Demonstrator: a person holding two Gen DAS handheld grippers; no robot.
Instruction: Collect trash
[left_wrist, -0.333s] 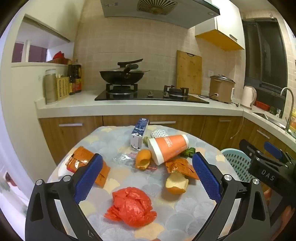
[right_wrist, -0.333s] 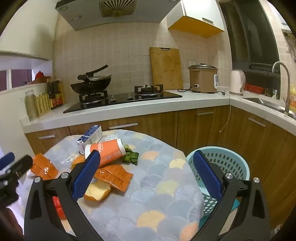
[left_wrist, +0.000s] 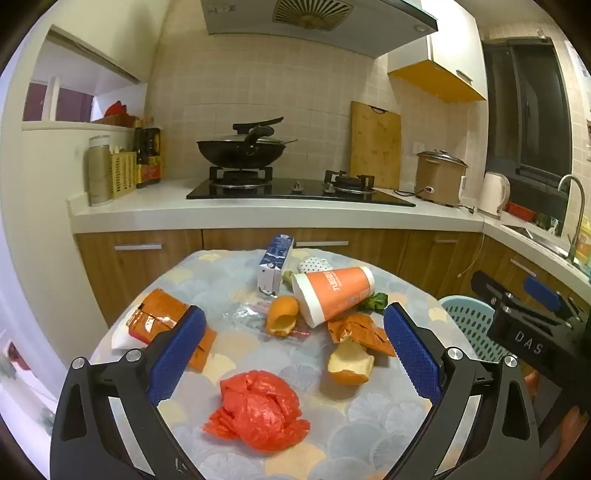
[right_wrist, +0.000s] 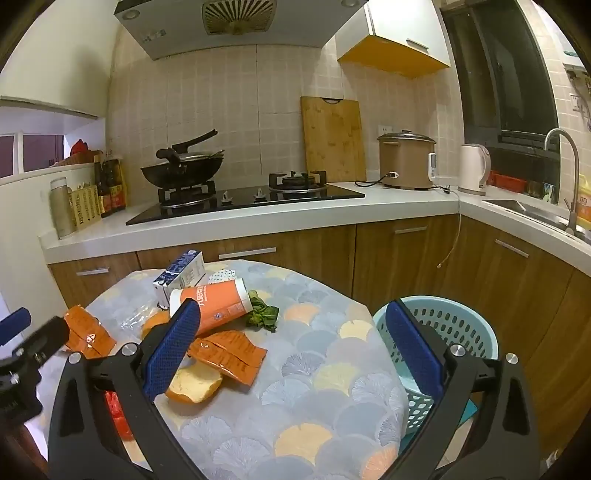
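Trash lies on a round table (left_wrist: 369, 424): a crumpled red plastic bag (left_wrist: 258, 410), an orange paper cup (left_wrist: 334, 291) on its side, a blue milk carton (left_wrist: 275, 264), orange peels (left_wrist: 349, 363), orange wrappers (left_wrist: 159, 317) and green leaves (right_wrist: 262, 312). My left gripper (left_wrist: 291, 350) is open and empty, above the red bag. My right gripper (right_wrist: 291, 345) is open and empty over the table's right part. The light blue basket (right_wrist: 454, 332) stands right of the table.
A kitchen counter (left_wrist: 258, 214) runs behind the table with a gas hob and wok (left_wrist: 242, 151), a rice cooker (left_wrist: 439, 177) and a kettle (left_wrist: 493, 194). A sink with a tap (right_wrist: 565, 177) is at the right. The right gripper's body (left_wrist: 528, 321) shows in the left wrist view.
Both views have shifted only slightly. Both grippers stay open and empty, and the trash has not moved.
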